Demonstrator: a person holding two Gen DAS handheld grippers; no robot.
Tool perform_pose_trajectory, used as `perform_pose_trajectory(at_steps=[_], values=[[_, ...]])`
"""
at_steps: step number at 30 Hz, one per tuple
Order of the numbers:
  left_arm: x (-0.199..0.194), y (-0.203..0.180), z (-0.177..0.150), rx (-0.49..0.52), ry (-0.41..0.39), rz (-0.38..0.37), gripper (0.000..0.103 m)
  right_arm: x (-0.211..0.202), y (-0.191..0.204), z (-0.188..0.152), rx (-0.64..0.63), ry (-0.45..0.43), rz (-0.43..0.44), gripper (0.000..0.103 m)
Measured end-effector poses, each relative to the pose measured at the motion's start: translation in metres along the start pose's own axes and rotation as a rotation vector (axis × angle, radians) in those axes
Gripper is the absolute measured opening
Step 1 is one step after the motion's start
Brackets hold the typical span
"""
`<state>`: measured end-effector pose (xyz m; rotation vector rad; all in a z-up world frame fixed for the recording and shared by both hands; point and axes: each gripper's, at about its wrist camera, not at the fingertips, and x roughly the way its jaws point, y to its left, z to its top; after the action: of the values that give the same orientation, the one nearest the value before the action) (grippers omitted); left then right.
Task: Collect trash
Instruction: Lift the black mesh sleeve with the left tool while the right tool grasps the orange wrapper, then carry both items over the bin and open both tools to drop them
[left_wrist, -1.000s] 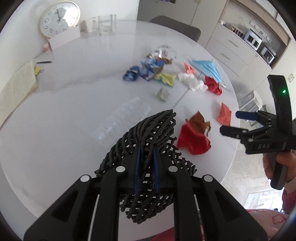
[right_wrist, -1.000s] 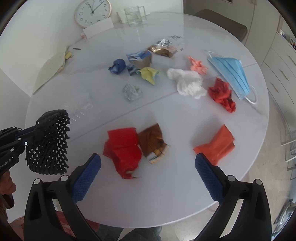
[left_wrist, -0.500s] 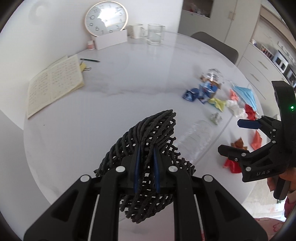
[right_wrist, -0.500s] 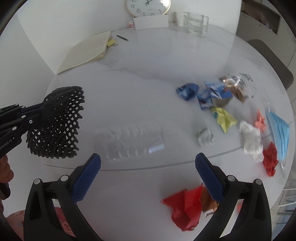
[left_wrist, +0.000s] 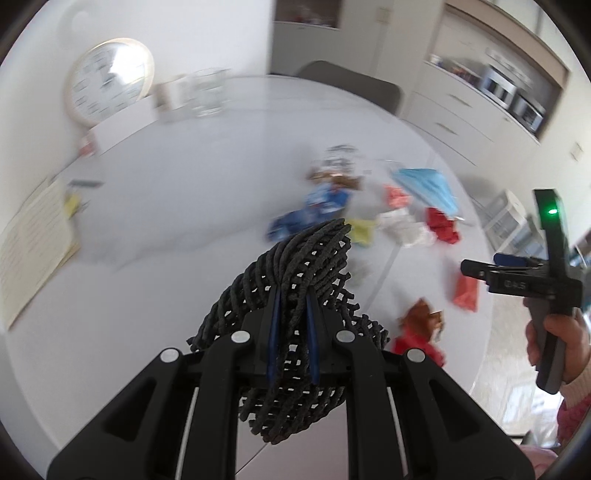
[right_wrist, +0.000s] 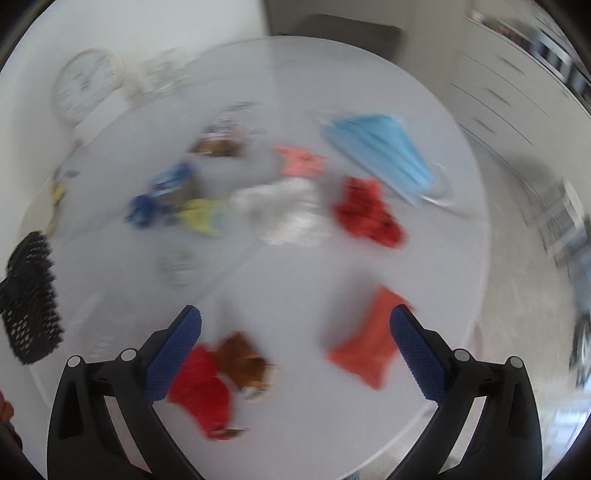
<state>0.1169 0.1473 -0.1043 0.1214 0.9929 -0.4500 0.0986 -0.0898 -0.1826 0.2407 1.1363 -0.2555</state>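
My left gripper (left_wrist: 292, 306) is shut on a black net bag (left_wrist: 306, 251) that bunches up above the white round table (left_wrist: 184, 221). My right gripper (right_wrist: 295, 321) is open and empty above the table's near edge. A red crumpled paper (right_wrist: 201, 387) and a brown wrapper (right_wrist: 243, 363) lie just inside its left finger, an orange paper (right_wrist: 364, 350) by its right finger. Farther off lie a red crumple (right_wrist: 369, 212), a white tissue (right_wrist: 284, 206), a blue face mask (right_wrist: 384, 147), and yellow (right_wrist: 201, 216) and blue (right_wrist: 159, 195) wrappers. Both views are blurred.
A clock (left_wrist: 107, 77), glasses (left_wrist: 207, 94) and an open notebook (left_wrist: 29, 236) stand along the table's far and left sides. A grey chair (left_wrist: 351, 85) is behind the table, cabinets (left_wrist: 480, 122) to the right. A hand (left_wrist: 557, 343) holds the right gripper.
Both views have swung back from the table's left part, with its clear plastic bottle, toward the trash pile. The left gripper stays clamped on the net bag and the right stays open.
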Motion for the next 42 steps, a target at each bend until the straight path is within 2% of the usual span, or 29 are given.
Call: perform_pose_trajectory(at_steps=[3, 8, 11, 12, 14, 17, 20, 24, 29, 31, 34, 39, 40, 41, 42], values=[[0.016, -0.033, 0.010, 0.053, 0.007, -0.050, 0.013, 0.016, -0.024, -0.006, 0.072, 0.034, -0.040, 0.100], [0.041, -0.079, 0.017, 0.099, 0.047, -0.099, 0.013, 0.044, -0.040, -0.013, 0.161, 0.097, -0.092, 0.092], [0.047, -0.093, 0.019, 0.141, 0.056, -0.079, 0.013, 0.056, -0.040, -0.018, 0.181, 0.139, -0.075, 0.069], [0.049, -0.097, 0.019, 0.151, 0.063, -0.082, 0.013, 0.057, -0.039, -0.019, 0.181, 0.142, -0.072, 0.059], [0.049, -0.101, 0.019, 0.169, 0.067, -0.078, 0.013, 0.053, -0.038, -0.023, 0.163, 0.114, -0.083, 0.041], [0.046, -0.112, 0.018, 0.207, 0.066, -0.073, 0.013, 0.042, -0.042, -0.028, 0.181, 0.096, -0.045, 0.038], [0.043, -0.132, 0.015, 0.264, 0.067, -0.094, 0.013, 0.021, -0.064, -0.036, 0.214, 0.065, -0.008, 0.038], [0.043, -0.177, 0.010, 0.341, 0.082, -0.175, 0.013, -0.011, -0.110, -0.047, 0.258, 0.021, -0.016, 0.038], [0.054, -0.269, 0.004, 0.444, 0.126, -0.317, 0.013, -0.038, -0.199, -0.064, 0.326, -0.013, -0.101, 0.038], [0.065, -0.306, 0.000, 0.474, 0.152, -0.351, 0.013, -0.042, -0.235, -0.069, 0.362, -0.016, -0.119, 0.038], [0.094, -0.365, -0.005, 0.502, 0.201, -0.362, 0.013, -0.045, -0.278, -0.075, 0.389, -0.012, -0.122, 0.038], [0.154, -0.433, -0.021, 0.511, 0.289, -0.368, 0.014, -0.046, -0.334, -0.081, 0.393, -0.002, -0.113, 0.039], [0.165, -0.440, -0.025, 0.515, 0.300, -0.365, 0.016, -0.045, -0.342, -0.080, 0.383, 0.001, -0.112, 0.040], [0.178, -0.448, -0.031, 0.520, 0.318, -0.355, 0.023, -0.045, -0.344, -0.081, 0.376, 0.003, -0.110, 0.040], [0.191, -0.455, -0.037, 0.522, 0.336, -0.344, 0.037, -0.043, -0.351, -0.080, 0.361, 0.007, -0.098, 0.040]])
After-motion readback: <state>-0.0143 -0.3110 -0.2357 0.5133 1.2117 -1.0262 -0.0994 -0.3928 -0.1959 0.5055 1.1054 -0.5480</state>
